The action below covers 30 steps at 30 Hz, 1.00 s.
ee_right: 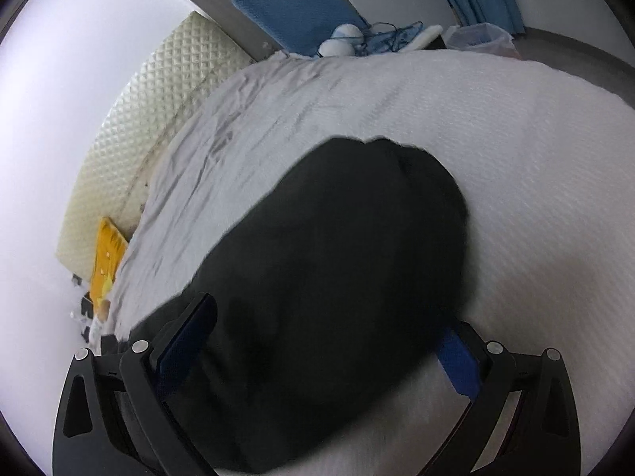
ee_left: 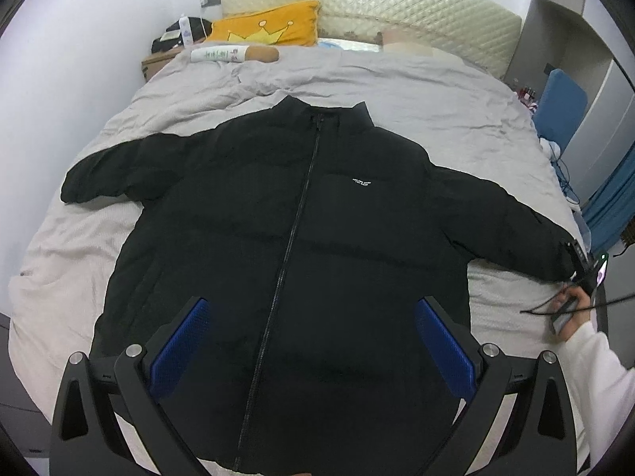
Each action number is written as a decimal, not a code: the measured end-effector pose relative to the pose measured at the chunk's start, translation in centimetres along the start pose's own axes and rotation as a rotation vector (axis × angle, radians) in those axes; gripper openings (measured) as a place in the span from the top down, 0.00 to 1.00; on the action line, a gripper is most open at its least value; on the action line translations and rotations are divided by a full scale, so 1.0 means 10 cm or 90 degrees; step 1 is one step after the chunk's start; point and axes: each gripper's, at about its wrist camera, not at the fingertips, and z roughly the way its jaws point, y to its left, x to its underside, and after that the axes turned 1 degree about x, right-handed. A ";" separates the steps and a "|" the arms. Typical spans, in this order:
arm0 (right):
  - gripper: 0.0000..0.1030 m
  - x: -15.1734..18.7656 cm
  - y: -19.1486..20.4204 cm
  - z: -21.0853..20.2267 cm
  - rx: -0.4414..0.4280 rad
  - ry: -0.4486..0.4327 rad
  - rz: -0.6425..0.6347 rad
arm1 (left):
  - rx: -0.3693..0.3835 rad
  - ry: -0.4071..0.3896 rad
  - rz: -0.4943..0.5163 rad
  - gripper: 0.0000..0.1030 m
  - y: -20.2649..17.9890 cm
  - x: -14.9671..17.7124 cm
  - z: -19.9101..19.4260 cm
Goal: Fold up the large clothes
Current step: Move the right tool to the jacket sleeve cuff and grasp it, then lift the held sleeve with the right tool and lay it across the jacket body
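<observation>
Left gripper (ee_left: 313, 341) hovering, jaws spread wide, right gripper (ee_right: 329, 345) jaws wide astride black sleeve (ee_right: 337, 269)

Dim, cool, even light; fisheye vignette at edges; right wrist view motion-blurred

One black puffer jacket (ee_left: 301, 230) lies at the centre of the left wrist view, with two sleeves, one reaching toward 9 o'clock and one toward 3 o'clock. Two grippers: the left gripper (ee_left: 311, 341) at 6 o'clock and the right gripper (ee_right: 329, 341) in its own view, each with two blue-padded fingers. One grey bedspread (ee_left: 436, 91), one orange crown pillow (ee_left: 270, 25) at 12 o'clock, one quilted headboard (ee_left: 416, 4), and one white tube (ee_left: 218, 54) beside the pillow.
</observation>
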 end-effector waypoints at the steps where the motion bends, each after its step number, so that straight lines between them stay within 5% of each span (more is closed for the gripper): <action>1: 0.11 -0.03 -0.01 0.02 -0.007 -0.004 0.009 | -0.002 -0.003 0.003 0.00 -0.01 0.00 0.00; 4: 0.22 -0.08 -0.03 0.10 -0.021 -0.001 0.028 | -0.002 -0.002 -0.004 0.00 -0.02 0.03 0.03; 10: 0.70 -0.13 0.08 0.10 -0.033 0.024 0.013 | 0.001 0.017 -0.039 0.00 0.10 0.02 0.04; 14: 0.86 -0.17 0.25 -0.19 -0.016 0.019 0.003 | -0.015 0.016 -0.043 0.00 0.16 -0.08 -0.05; 30: 0.94 -0.10 1.52 -2.03 0.014 -0.095 -0.093 | 0.003 -0.031 0.028 0.00 0.82 -0.34 -0.70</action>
